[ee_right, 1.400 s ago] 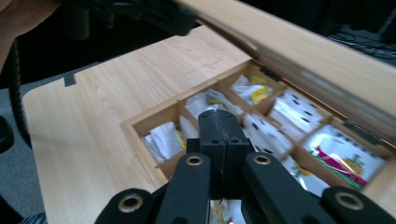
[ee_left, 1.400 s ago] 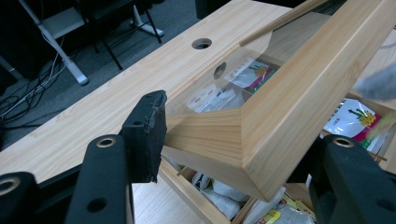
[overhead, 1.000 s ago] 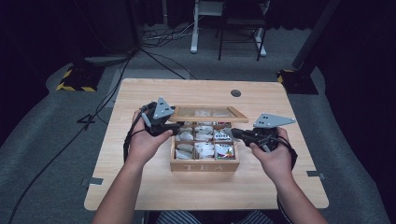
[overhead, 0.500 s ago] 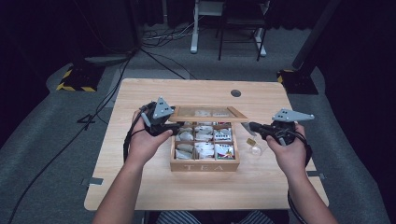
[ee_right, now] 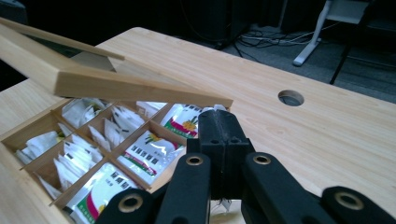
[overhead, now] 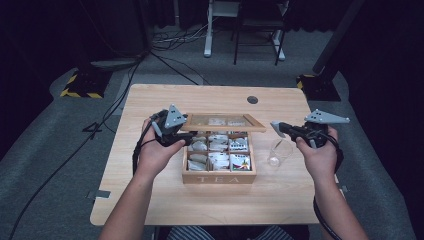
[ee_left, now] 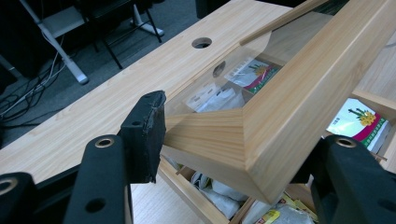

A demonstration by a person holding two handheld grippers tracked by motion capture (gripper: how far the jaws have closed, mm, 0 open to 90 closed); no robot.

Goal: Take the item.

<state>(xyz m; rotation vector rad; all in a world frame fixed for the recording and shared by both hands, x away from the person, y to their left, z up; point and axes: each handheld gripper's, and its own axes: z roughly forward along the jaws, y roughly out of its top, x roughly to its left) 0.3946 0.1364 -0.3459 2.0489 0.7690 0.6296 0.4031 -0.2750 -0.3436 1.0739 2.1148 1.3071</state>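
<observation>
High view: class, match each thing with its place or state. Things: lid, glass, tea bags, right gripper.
Things:
1. lid
2. glass
3. tea bags
4. right gripper

Places or states:
a. in the compartments of the wooden box
b. jaws closed together, above the glass
c. raised, clamped at a corner by the left gripper
d. upright on the table, right of the box

Pairs: 1-c, 2-d, 3-a, 4-b
</observation>
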